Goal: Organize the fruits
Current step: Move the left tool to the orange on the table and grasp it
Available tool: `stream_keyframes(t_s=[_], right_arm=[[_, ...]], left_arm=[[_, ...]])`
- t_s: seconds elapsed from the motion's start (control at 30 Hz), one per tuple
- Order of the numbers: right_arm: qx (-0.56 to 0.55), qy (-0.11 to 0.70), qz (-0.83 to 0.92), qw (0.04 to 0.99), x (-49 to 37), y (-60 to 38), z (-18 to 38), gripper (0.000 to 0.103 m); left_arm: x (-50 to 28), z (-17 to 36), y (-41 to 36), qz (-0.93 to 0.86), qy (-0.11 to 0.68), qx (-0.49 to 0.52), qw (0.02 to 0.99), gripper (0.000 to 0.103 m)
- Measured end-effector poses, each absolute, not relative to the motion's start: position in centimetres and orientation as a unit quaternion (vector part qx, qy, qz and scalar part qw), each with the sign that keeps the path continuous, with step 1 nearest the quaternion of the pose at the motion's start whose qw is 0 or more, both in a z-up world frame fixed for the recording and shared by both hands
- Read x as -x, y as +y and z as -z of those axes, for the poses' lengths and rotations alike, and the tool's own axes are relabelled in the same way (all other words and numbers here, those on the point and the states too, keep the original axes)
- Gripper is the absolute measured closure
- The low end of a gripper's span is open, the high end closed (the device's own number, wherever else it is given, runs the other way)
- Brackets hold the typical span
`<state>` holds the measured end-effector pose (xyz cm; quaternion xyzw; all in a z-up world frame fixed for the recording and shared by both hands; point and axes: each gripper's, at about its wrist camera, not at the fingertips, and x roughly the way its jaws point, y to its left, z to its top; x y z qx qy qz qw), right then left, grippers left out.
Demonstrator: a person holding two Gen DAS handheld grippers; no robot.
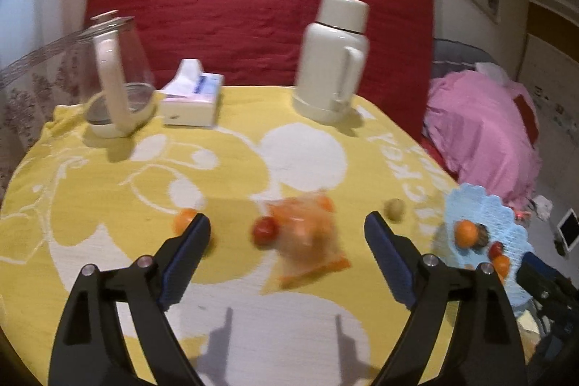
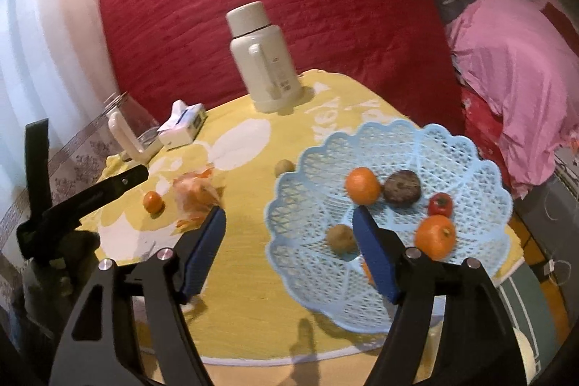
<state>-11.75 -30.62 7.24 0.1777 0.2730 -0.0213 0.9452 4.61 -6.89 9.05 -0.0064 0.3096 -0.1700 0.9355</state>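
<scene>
yellow cloth (image 1: 108, 190) has white letters, blurred, roughly "mickey" by the basket side; tissue box (image 1: 191, 96) print unreadable. left gripper (image 1: 287, 223) jaws wide apart, empty, above a red tomato (image 1: 263, 231) & a plastic bag w/ oranges (image 1: 307, 237). right gripper (image 2: 287, 217) also spread, nothing held, at the blue basket (image 2: 470, 151) rim. only right view shows basket fruit clearly: oranges, tomato, kiwi.
</scene>
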Motion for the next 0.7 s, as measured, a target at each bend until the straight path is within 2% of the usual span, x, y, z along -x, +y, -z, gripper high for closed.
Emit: stream_keyframes(t_s=[0.53,0.7], right_arm=[[-0.133,0.307,-0.03,0.942,8.3,-25.4,-6.8,0.029],[-0.12,0.322,-0.044,0.938,7.3,-24.0,-6.1,0.029]], left_arm=[[-9.5,-5.5,-2.6,0.105,0.339,0.003,0.935,0.017],[-11.4,-3.8,-2.7,0.105,0.365,0.003,0.925,0.026]])
